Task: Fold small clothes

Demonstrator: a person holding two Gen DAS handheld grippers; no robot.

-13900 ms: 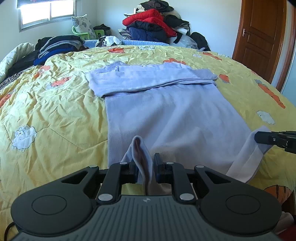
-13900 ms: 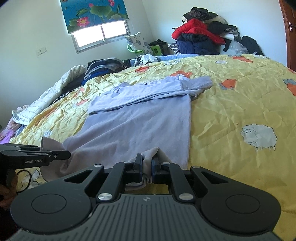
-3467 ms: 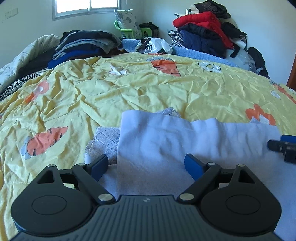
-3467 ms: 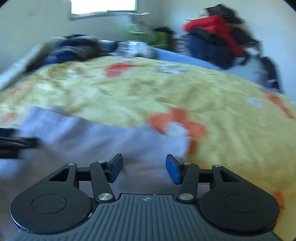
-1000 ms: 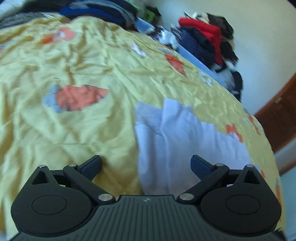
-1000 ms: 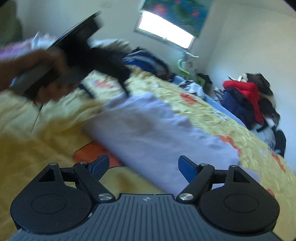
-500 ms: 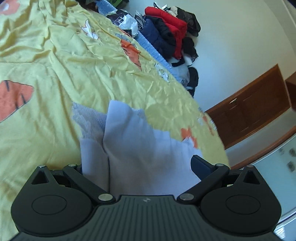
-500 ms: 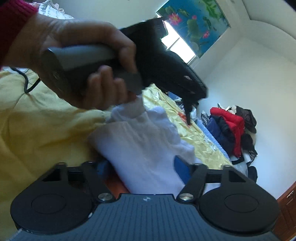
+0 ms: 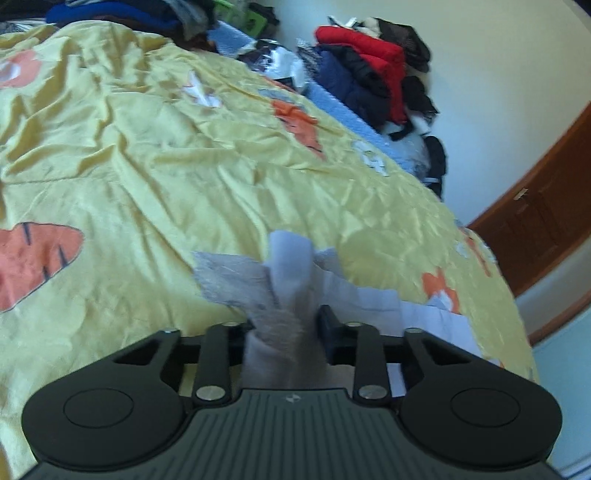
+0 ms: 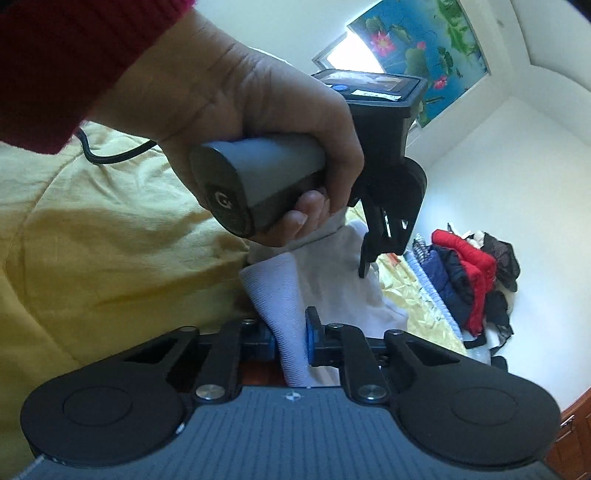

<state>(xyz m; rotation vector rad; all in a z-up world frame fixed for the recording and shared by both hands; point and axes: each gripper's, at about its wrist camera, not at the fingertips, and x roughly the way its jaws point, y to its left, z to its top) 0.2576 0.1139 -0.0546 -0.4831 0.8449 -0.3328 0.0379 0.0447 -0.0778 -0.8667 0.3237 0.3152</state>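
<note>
A pale lavender garment (image 9: 354, 295), folded into a narrow stack, lies on the yellow quilt (image 9: 147, 166). My left gripper (image 9: 286, 325) is shut on a bunched edge of the garment, which sticks up between its fingers. In the right wrist view my right gripper (image 10: 290, 334) is shut on the ribbed edge of the same garment (image 10: 273, 291). The hand-held left gripper (image 10: 384, 206) fills that view just above and beyond, over the cloth.
A pile of red, navy and black clothes (image 9: 369, 74) sits at the far side of the bed by the wall. A brown wooden door (image 9: 546, 221) stands to the right. More folded dark clothes (image 9: 110, 14) lie at the far left.
Both grippers were open half a second ago and have closed on the garment's edge. The cloth now bunches up between the left fingers.
</note>
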